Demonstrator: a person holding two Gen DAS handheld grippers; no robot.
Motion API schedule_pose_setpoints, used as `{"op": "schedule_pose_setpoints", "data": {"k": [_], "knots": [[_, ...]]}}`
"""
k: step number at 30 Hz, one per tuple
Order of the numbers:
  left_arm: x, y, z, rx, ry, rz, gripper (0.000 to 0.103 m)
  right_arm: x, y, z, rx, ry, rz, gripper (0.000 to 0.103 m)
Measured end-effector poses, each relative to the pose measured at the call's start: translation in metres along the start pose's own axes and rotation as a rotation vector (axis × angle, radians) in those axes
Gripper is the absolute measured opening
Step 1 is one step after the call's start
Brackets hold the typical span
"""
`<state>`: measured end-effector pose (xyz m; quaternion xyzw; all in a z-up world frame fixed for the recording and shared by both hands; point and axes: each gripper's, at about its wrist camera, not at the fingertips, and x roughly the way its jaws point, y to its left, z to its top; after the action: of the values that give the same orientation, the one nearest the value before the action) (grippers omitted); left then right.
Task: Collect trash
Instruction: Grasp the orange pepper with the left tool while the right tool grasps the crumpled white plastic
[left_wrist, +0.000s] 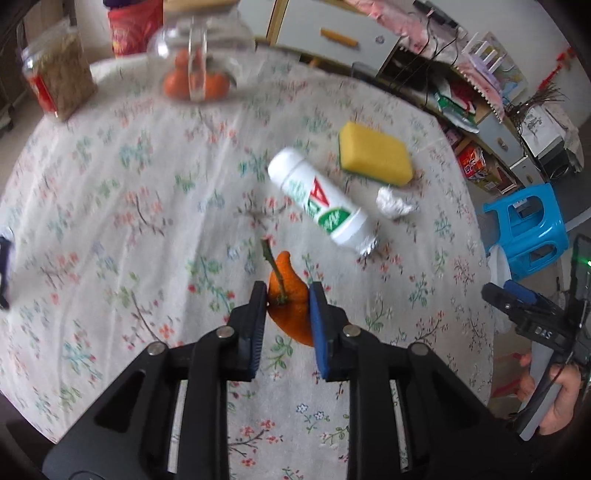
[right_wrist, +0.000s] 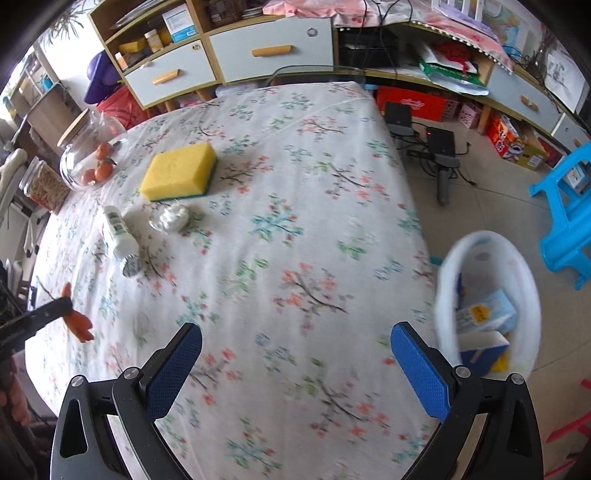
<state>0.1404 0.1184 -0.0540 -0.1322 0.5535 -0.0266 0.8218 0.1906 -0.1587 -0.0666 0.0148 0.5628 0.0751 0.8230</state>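
Low in the left view, our left claw (left_wrist: 287, 295) pinches the orange peel (left_wrist: 290, 306) for binning. Our right claw (right_wrist: 295, 363) gapes empty over the worktop (right_wrist: 295, 184); the bin (right_wrist: 487, 295) waits at the right.

Left gripper (left_wrist: 287, 295), pointed steeply downward, with its blue pads (left_wrist: 318, 314) closed on a piece of orange peel (left_wrist: 290, 299). Right gripper (right_wrist: 295, 345), likewise angled downward, with jaws spread wide and nothing held between them. A hand (left_wrist: 550, 395) is seen on its handle.
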Motion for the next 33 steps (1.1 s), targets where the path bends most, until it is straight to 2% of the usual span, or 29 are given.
{"op": "schedule_pose_setpoints", "data": {"k": [3,7,10,12,15,17,22,27,30,32,33], "knots": [[-0.008,0.007,0.005,-0.002,-0.037,0.006,0.025,0.011,0.014,0.01,0.016,-0.009,0.031,0.103],[-0.009,0.016,0.007,-0.013,-0.036,-0.005,0.025,0.028,0.039,0.024,0.021,-0.022,0.073,0.102],[-0.007,0.024,0.006,-0.018,-0.032,0.0,0.025,0.039,0.06,0.029,-0.01,-0.03,0.037,0.101],[-0.009,0.028,0.004,-0.018,-0.032,0.008,0.025,0.047,0.071,0.032,-0.011,-0.045,0.01,0.096],[-0.011,0.035,0.002,-0.011,-0.033,0.027,0.025,0.059,0.078,0.037,-0.003,-0.046,0.023,0.092],[-0.012,0.041,0.001,-0.008,-0.034,0.038,0.025,0.065,0.08,0.039,0.003,-0.055,0.041,0.08],[-0.013,0.052,0.001,-0.022,-0.028,0.042,0.025,0.074,0.092,0.045,-0.008,-0.083,0.078,0.066],[-0.016,0.053,0.002,-0.027,-0.034,0.034,0.025,0.08,0.104,0.048,-0.044,-0.113,0.081,0.052],[-0.017,0.051,0.002,-0.023,-0.036,0.031,0.025,0.082,0.108,0.05,-0.062,-0.132,0.08,0.041],[-0.017,0.048,0.002,-0.021,-0.037,0.03,0.025,0.083,0.109,0.052,-0.08,-0.142,0.094,0.026],[-0.016,0.048,0.003,-0.021,-0.037,0.029,0.025,0.082,0.111,0.052,-0.091,-0.145,0.097,0.026]]}}
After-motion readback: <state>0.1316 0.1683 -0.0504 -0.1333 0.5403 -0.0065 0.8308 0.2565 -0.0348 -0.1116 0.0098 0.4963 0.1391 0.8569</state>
